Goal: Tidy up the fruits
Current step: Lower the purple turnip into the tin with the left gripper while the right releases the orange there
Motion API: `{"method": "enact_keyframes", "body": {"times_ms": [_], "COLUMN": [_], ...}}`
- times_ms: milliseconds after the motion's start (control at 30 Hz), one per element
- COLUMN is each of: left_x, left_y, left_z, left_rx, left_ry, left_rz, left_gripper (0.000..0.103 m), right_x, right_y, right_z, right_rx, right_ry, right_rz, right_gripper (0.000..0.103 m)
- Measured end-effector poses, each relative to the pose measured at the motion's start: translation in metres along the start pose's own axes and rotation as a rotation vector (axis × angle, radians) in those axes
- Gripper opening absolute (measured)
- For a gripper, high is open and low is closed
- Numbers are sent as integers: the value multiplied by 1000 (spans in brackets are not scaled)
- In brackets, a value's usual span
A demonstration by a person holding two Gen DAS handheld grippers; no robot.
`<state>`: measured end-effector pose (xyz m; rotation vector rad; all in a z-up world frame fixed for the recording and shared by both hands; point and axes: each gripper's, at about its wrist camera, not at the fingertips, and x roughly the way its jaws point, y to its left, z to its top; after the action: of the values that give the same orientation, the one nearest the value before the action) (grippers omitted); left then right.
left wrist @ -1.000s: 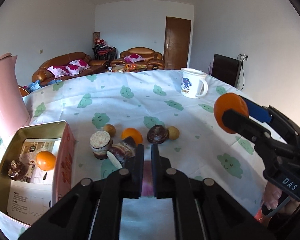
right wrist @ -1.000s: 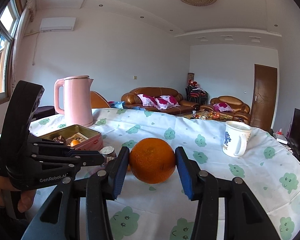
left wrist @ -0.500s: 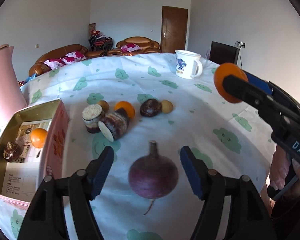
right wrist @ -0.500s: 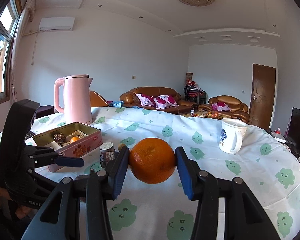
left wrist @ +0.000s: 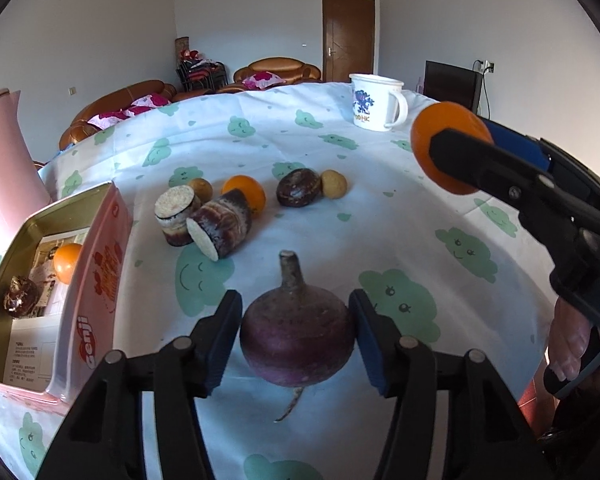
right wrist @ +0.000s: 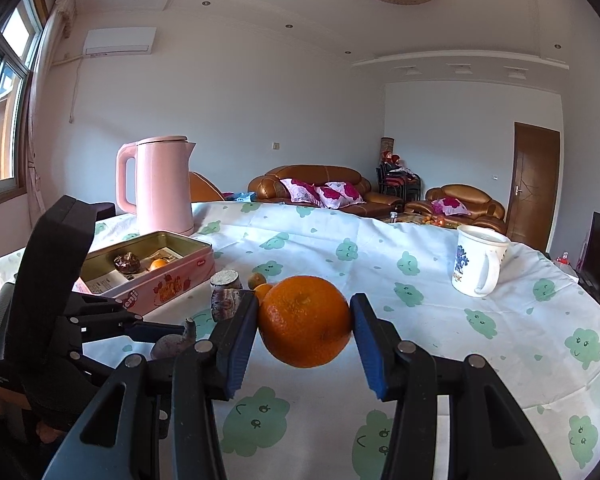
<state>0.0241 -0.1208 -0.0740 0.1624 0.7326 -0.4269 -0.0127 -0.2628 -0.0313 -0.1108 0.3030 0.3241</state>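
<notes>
A purple turnip (left wrist: 298, 340) with a stalk lies on the cloud-print tablecloth (left wrist: 380, 216), between the fingers of my left gripper (left wrist: 296, 320). The jaws are closing and both blue pads meet its sides. My right gripper (right wrist: 304, 320) is shut on a large orange (right wrist: 304, 326) and holds it above the table; it also shows at the right of the left wrist view. An open pink tin (left wrist: 88, 216) at the left holds a small orange (left wrist: 66, 257) and a dark fruit (left wrist: 20, 302).
Beyond the turnip lie two cut purple-skinned chunks (left wrist: 220, 228), another orange (left wrist: 246, 194), a dark round fruit (left wrist: 299, 188) and two small brown fruits (left wrist: 333, 184). A white mug (left wrist: 374, 102) stands far right, a pink kettle (right wrist: 164, 184) behind the tin.
My left gripper went from shut to wide open, sank toward the turnip, then narrowed onto its sides. The right gripper has kept still with its orange.
</notes>
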Motion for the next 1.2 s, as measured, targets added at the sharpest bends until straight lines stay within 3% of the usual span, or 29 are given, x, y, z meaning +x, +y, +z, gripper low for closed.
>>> {"method": "enact_keyframes", "body": {"times_ms": [200, 533, 867, 1200], "left_x": [-15, -63, -74, -77], "left_y": [4, 40, 98, 156], "left_z": [2, 16, 15, 3], "left_rx": [-15, -48, -132, -252], "left_ry": [-65, -235, -264, -253], "left_rz": [-16, 163, 266, 333], "left_gripper": [55, 55, 55, 55], "right_x": [3, 21, 61, 98], "right_y": [5, 24, 61, 112], "right_z": [5, 37, 71, 82], "right_rx": [-11, -17, -58, -122], "right_ry": [-1, -7, 27, 76], "right_rz": [14, 135, 241, 320], "right_gripper": [49, 49, 49, 49]}}
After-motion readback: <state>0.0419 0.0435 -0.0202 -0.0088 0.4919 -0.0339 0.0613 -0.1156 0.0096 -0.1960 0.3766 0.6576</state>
